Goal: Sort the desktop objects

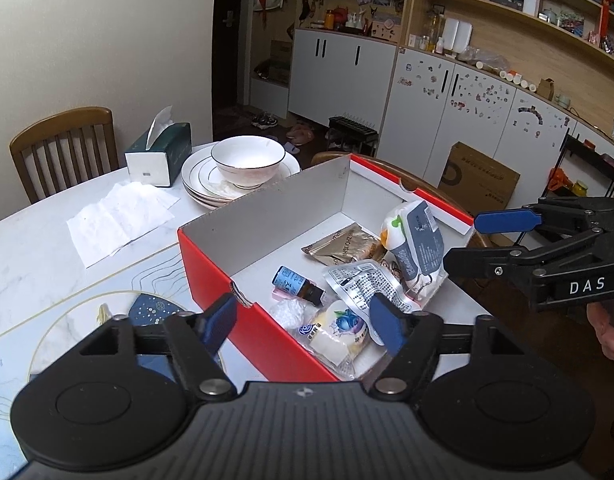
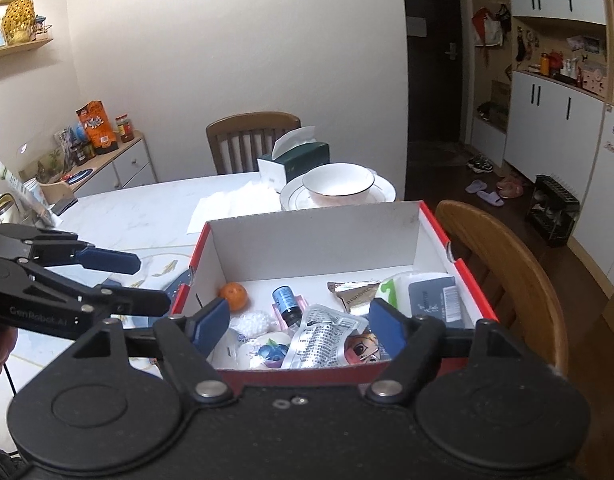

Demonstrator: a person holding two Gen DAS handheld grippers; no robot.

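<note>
**Red box loaded, both grippers empty**

Red cardboard box w/ white inside [image 2: 319,236] sits mid-frame on the white marble table [image 1: 35,248]. In it: small orange fruit [image 2: 234,296] at the left corner, blue-label brown dropper bottle [image 2: 286,300] on a pink item, silver foil sachet w/ black print [image 2: 321,336], brown foil packet [image 2: 355,294], white-and-grey wipes pack [image 2: 425,294] at right, blueberry-print snack pack [image 2: 273,350] near the front wall.

Left gripper [image 1: 303,324] hangs over the box's near edge, blue pads wide apart, holding nothing. Right gripper [image 2: 299,326] likewise spread, empty, above the front wall.

Upper centre: white bowl w/ dark rim [image 2: 339,184] stacked on white plates [image 1: 199,178], beside a dark green tissue box [image 1: 163,152].
</note>
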